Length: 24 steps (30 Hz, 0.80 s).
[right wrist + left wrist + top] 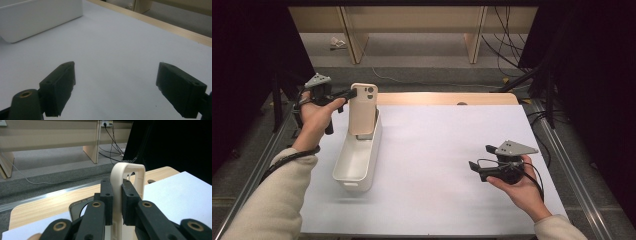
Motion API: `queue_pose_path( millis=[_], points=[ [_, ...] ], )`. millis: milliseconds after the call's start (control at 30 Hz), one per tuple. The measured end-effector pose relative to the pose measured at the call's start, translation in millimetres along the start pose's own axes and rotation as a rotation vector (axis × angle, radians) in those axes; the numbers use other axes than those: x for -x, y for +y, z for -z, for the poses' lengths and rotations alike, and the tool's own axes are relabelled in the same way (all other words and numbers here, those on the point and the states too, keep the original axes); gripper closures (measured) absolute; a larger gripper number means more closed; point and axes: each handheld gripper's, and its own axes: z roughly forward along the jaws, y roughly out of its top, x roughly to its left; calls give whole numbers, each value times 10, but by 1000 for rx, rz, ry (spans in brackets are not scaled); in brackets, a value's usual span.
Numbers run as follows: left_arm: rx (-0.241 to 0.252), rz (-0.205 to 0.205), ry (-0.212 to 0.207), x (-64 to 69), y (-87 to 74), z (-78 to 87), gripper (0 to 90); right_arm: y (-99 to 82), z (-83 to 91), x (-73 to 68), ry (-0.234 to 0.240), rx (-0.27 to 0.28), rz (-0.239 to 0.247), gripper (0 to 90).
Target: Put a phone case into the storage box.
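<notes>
A pale peach phone case (363,112) with camera cut-outs stands upright, its lower end down in the far end of a long white bin (343,160). My left gripper (353,93) comes in level from the left and is shut on the case's upper left edge. In the left gripper view the case (127,170) rises between the pads, which press on both sides of it, with my left gripper (117,202) closed around its rim. My right gripper (480,157) rests low at the table's right, open, and nothing lies between its fingers (116,85).
The bin (37,17) lies lengthwise at the left of the white sheet (437,165). A wooden table edge (447,98) runs along the far side. Beyond it are wooden furniture legs and cables on the floor. Metal rails flank the table.
</notes>
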Motion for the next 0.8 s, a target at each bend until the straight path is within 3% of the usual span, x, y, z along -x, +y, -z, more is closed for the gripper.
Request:
queue_pose_path(
  millis=[800],
  points=[
    [-48, 6, 34, -72, -230, -213, 811, -6, -6, 4, 3, 1, 1, 168]
  ],
)
